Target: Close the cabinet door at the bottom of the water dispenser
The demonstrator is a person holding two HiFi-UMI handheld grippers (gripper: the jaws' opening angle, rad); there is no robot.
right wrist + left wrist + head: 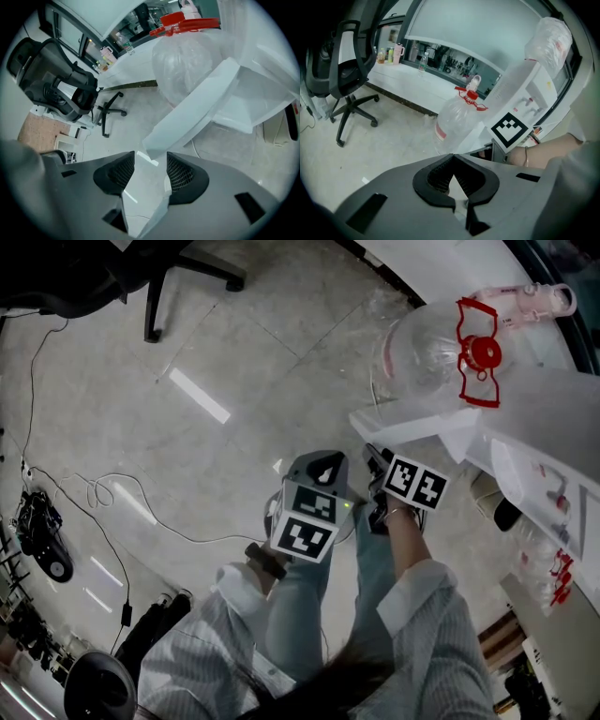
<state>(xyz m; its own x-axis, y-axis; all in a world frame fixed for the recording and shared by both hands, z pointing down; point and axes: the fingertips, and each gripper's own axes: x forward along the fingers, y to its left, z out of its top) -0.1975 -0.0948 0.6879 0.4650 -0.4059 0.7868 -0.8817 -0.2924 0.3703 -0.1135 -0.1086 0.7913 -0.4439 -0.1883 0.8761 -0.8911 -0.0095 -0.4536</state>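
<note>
Seen from above, a person in a striped shirt holds two gripper tools over a pale tiled floor [187,456]. The white water dispenser [553,418] fills the picture from 2 to 4 o'clock. Its bottom cabinet door [412,423] stands swung open, a white panel reaching out from the dispenser toward the picture's centre. The right gripper [380,465] sits just below that panel's free edge, with the door at about 12 o'clock from it. The left gripper [323,470] is just beside it at 9 o'clock, away from the door. A large clear water jug [431,352] with a red cap and handle stands on the floor beyond the door, at 1 o'clock. A thin white cable [103,488] loops across the tiles at 9 o'clock. In the right gripper view, the right gripper [151,157] has its jaws wide apart. The lower corner of the cabinet door [197,112] pokes in at their tips, and neither pad presses on it, so nothing is gripped. The door slants from there up toward 2 o'clock. In the left gripper view, the left gripper [452,159] has its jaw tips touching and holds nothing. Only a small triangle of floor shows between the ridged pads. That view also shows a black office chair [344,70] at 10 o'clock. The water dispenser [541,89], with its taps, is at 2 o'clock.
</note>
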